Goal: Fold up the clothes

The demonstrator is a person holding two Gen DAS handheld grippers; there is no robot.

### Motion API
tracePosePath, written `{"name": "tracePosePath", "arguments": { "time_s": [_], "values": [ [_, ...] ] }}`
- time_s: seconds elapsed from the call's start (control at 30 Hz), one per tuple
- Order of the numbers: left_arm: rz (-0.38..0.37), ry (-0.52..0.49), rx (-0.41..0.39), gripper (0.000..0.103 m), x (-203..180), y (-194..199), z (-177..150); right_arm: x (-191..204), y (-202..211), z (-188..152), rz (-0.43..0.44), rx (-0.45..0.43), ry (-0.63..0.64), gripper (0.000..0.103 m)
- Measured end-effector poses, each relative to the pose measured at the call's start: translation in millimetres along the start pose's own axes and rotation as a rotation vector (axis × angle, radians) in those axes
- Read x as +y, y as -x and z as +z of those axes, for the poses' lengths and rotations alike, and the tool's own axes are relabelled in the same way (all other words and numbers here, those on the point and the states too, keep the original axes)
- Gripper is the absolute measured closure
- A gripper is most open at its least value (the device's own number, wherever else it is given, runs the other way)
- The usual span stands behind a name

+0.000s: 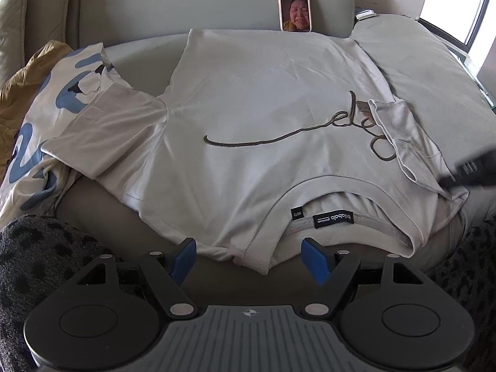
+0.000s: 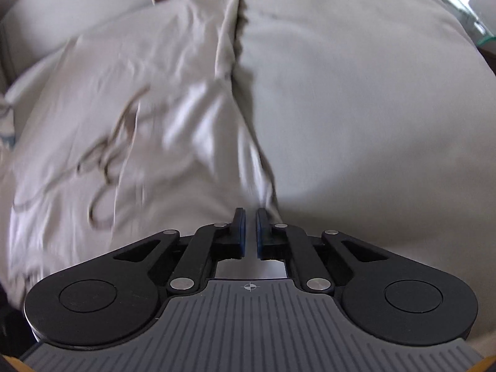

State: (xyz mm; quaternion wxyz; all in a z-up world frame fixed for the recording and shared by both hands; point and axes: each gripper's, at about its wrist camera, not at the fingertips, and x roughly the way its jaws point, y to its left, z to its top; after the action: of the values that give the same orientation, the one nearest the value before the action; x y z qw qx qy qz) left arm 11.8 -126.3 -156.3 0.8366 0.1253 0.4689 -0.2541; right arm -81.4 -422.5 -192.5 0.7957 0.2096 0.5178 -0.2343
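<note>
A pale grey T-shirt (image 1: 248,99) with dark script lettering lies spread on a grey sofa seat, collar nearest me. Its right sleeve (image 1: 400,136) is folded in over the chest. My left gripper (image 1: 249,255) is open, its blue pads on either side of the collar rib, just short of it. My right gripper (image 2: 249,217) is shut on a fold of the shirt's sleeve cloth (image 2: 217,117); that view is blurred. It shows as a dark blur at the right edge of the left wrist view (image 1: 471,170).
A phone (image 1: 294,6) leans upright on the sofa back. A blue-and-white patterned garment (image 1: 46,117) and a mustard cloth (image 1: 18,90) lie to the left. A grey cushion (image 2: 356,93) sits right of the shirt. Dark speckled fabric (image 1: 34,254) flanks the front edge.
</note>
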Motion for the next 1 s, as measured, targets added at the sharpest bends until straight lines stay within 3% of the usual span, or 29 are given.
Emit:
{"name": "tracePosePath", "arguments": {
  "time_s": [0.1,0.2,0.27,0.37,0.53,0.7,0.8,0.9,1.0],
  "values": [
    [0.0,0.007,0.003,0.029,2,-1,0,7,16,-12,-0.036,0.034,0.054,0.09],
    [0.004,0.014,-0.008,0.029,5,3,0,16,34,-5,0.008,-0.042,0.044,0.082],
    [0.007,0.019,-0.017,0.029,8,7,1,25,37,6,0.058,-0.092,0.03,0.063],
    [0.012,0.027,-0.031,0.029,11,12,1,42,27,24,0.076,-0.139,0.014,0.065],
    [0.029,0.068,-0.056,0.029,25,20,3,64,-4,37,0.038,-0.111,0.021,0.064],
    [0.043,0.186,-0.083,0.029,56,26,11,66,14,3,0.03,-0.097,0.081,0.065],
    [0.053,0.283,-0.124,0.029,83,34,16,61,31,-19,0.066,-0.048,0.11,0.063],
    [0.048,0.387,-0.141,0.03,110,32,21,59,50,-31,0.155,-0.066,0.084,0.062],
    [0.042,0.491,-0.151,0.041,136,29,26,57,70,-39,0.246,-0.098,0.045,0.059]
  ]
}}
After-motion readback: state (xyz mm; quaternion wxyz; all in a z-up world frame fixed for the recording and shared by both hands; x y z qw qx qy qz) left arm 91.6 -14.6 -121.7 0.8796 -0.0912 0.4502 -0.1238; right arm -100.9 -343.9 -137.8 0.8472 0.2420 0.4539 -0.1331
